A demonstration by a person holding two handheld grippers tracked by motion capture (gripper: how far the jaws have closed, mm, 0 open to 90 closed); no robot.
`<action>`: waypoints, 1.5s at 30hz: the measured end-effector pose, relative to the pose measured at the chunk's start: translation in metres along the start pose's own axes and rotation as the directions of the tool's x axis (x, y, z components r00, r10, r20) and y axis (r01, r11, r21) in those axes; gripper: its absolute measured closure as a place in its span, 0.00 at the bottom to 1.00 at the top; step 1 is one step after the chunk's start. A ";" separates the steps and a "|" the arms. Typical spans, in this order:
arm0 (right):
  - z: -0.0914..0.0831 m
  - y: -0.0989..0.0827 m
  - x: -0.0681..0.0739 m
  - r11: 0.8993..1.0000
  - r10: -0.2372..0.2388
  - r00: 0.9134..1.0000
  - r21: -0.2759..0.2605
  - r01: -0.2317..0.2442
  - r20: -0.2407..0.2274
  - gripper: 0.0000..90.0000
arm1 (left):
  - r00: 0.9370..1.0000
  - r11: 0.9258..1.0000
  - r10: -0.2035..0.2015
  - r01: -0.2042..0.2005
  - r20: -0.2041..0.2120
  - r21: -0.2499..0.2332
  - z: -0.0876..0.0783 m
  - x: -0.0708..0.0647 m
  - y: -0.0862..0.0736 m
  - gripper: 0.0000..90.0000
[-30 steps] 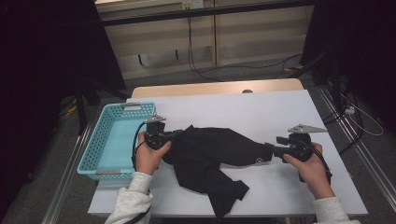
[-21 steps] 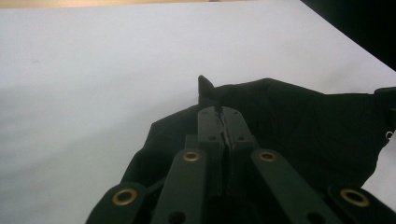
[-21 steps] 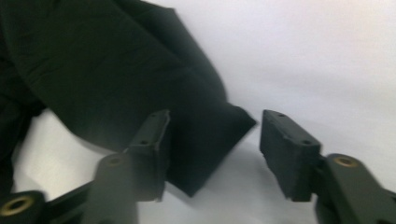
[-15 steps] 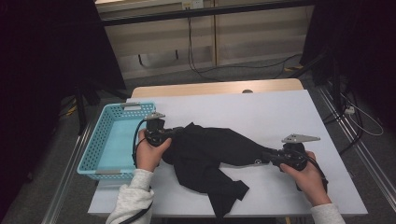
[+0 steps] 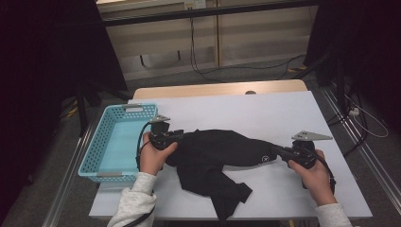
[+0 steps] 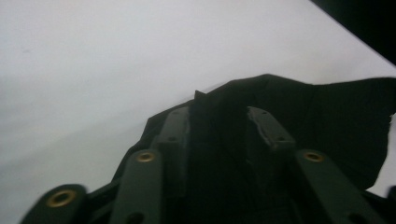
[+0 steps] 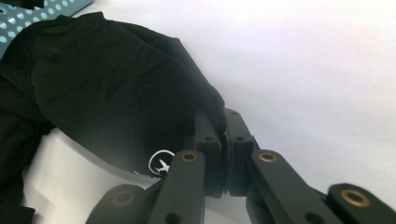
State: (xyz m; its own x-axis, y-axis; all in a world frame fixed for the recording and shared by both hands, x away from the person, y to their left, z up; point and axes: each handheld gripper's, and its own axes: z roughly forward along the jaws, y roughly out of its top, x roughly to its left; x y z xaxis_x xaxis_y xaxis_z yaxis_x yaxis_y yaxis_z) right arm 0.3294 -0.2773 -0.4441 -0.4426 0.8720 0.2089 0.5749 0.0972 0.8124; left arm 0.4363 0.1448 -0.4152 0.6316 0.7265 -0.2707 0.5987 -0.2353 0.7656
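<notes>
Across the table's (image 5: 283, 109) middle, I am pinching the black garment's (image 5: 213, 151) three-o'clock end in my right gripper (image 5: 280, 152) while my left gripper's (image 5: 176, 137) jaws are spreading at nine o'clock, leaving the turquoise basket (image 5: 94, 156) unfilled.

In the high view the left gripper (image 5: 176, 137) has its tips buried in the black garment (image 5: 215, 156), and the person's sleeves are cut off at the bottom edge. In the left gripper view, blurred dark cloth between the jaws hides whether the pads (image 6: 268, 130) press it.
</notes>
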 end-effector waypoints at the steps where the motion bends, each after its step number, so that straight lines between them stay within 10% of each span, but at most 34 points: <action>1: 0.000 0.001 0.000 1.000 -0.002 1.000 0.000 0.002 0.001 0.97 | 1.000 1.000 0.004 -0.004 -0.006 0.011 0.004 -0.001 -0.001 0.58; 9: 0.000 0.003 -0.003 1.000 -0.003 1.000 -0.002 0.003 0.000 0.97 | 0.999 0.997 -0.022 0.024 -0.028 0.072 0.016 0.006 -0.013 0.46; 24: -0.004 0.009 -0.001 1.000 -0.002 1.000 -0.020 0.003 0.014 0.97 | 0.999 0.989 0.036 -0.038 0.015 0.146 0.019 -0.004 -0.020 0.86; 35: -0.011 0.017 0.002 0.999 -0.015 1.000 -0.048 0.016 0.024 0.97 | 0.998 1.000 0.026 -0.026 0.064 0.003 -0.011 -0.007 0.002 0.96; 45: -0.058 0.039 0.010 0.990 -0.042 0.998 -0.131 0.049 0.055 0.97 | 0.990 0.991 0.058 -0.042 0.129 -0.128 -0.032 -0.025 0.026 0.96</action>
State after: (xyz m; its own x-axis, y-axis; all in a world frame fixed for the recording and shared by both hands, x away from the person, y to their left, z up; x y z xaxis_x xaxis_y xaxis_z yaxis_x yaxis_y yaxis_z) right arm 0.3076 -0.2930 -0.3787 -0.4283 0.8920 0.1445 0.4574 0.0760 0.8860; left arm 0.4200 0.1415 -0.3698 0.7237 0.6223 -0.2984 0.5039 -0.1810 0.8446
